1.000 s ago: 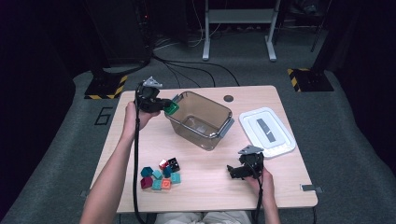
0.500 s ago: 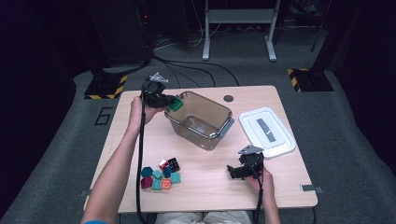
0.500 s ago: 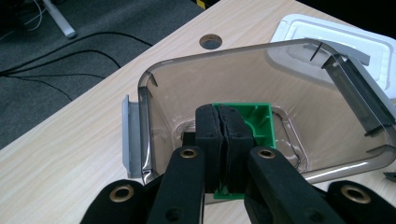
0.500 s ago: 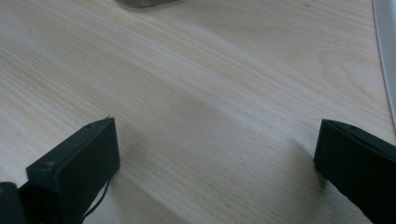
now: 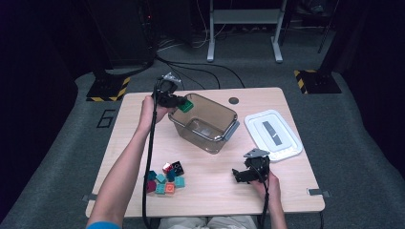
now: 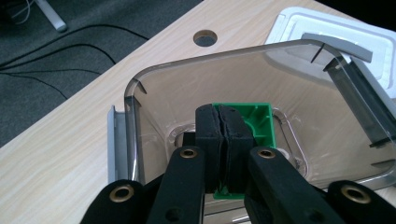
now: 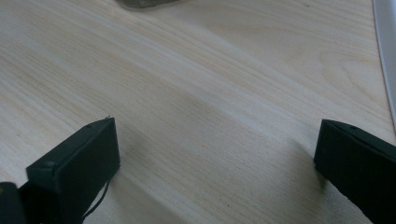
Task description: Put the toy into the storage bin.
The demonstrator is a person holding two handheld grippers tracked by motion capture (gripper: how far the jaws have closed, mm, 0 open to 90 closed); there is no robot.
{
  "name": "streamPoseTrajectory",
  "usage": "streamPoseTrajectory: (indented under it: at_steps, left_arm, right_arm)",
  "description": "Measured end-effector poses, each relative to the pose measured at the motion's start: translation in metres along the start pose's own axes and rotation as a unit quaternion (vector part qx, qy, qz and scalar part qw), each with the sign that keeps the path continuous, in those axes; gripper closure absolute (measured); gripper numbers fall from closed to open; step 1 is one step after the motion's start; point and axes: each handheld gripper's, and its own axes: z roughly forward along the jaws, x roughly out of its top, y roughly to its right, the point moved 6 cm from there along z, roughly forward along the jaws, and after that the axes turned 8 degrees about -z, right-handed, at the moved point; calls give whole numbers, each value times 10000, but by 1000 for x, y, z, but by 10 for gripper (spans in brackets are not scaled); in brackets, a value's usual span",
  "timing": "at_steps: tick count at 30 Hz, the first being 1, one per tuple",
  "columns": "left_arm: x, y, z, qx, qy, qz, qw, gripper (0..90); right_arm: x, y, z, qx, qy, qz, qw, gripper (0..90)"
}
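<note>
the pale wood-grain table (image 5: 305,191) is the biggest thing here, a rounded slab with a small round hole (image 5: 233,100) near its far edge. on it stands the clear smoky plastic bin (image 5: 205,125), a rounded box with glossy thin walls, and everything else sits around it. just to the bin's right lies its white lid (image 5: 273,134), flat and matte, with a grey strip down the middle. well to the near left of the bin is a heap of small blocks (image 5: 165,177), teal, red, black and dark pink, too small to tell their studs. the left gripper (image 5: 183,104) hangs over the bin's far-left corner, its black foam pads (image 6: 208,140) pressed tight on a green block (image 6: 259,125), a hollow square piece seen open side up just above the bin's mouth; the pads hide about half of it. the right gripper (image 5: 239,175) rests near the bin's near-right side, low over bare table, jaws standing wide apart with nothing between them. in the right gripper view the bin's edge and the lid's rim are cut off by the frame.
</note>
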Motion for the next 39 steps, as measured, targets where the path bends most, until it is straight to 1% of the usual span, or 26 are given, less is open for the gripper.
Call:
streamPoseTrajectory:
  at_steps: [5, 11, 14, 17, 22, 24, 27, 29, 31, 32, 33, 34, 35, 39]
  left_arm:
    - [0, 0, 7, -8, -119, -19, 9999, 874]
    - [-1, 0, 15, -45, -188, -34, 9998, 874]
    - [-1, 0, 19, -45, -212, -11, 9998, 874]
    - [-2, 0, 23, -46, -249, -39, 9997, 874]
    - [-3, -2, 27, -37, -365, 7, 9993, 874]
    - [-3, -3, 28, -64, -362, -18, 9993, 874]
    - [-3, -3, 31, -44, -369, -31, 9993, 874]
    - [-4, -3, 32, -46, -412, -23, 9991, 874]
    - [-4, -4, 34, -40, -457, -24, 9989, 874]
    - [-5, -4, 36, -30, -489, -24, 9988, 874]
    - [-5, -4, 38, -32, -516, -35, 9987, 874]
    - [-5, -4, 39, -34, -538, -33, 9985, 874]
    - [-5, -4, 41, -35, -524, -81, 9986, 874]
    - [-6, -4, 47, -43, -595, -74, 9982, 874]
  right_arm:
    - [0, 0, 0, 10, -10, 18, 10000, 0]
    - [0, 0, 0, 4, 10, -16, 10000, 0]
    - [0, 0, 0, 4, 6, -5, 10000, 0]
    - [0, -1, 0, 10, -21, 34, 10000, 0]
    - [0, 0, 0, 9, -19, 22, 10000, 0]
    - [0, 0, 0, 6, 2, 1, 10000, 0]
    - [0, 0, 0, 7, 0, 7, 10000, 0]
    - [0, 0, 0, 20, -26, 13, 10000, 0]
    - [0, 0, 0, 13, 1, -25, 10000, 0]
    - [0, 0, 0, 20, -30, 16, 10000, 0]
    - [0, 0, 0, 8, -9, -17, 10000, 0]
    - [0, 0, 0, 12, -31, 13, 10000, 0]
    - [0, 0, 0, 17, -25, 9, 10000, 0]
    - [0, 0, 0, 9, -16, -10, 10000, 0]
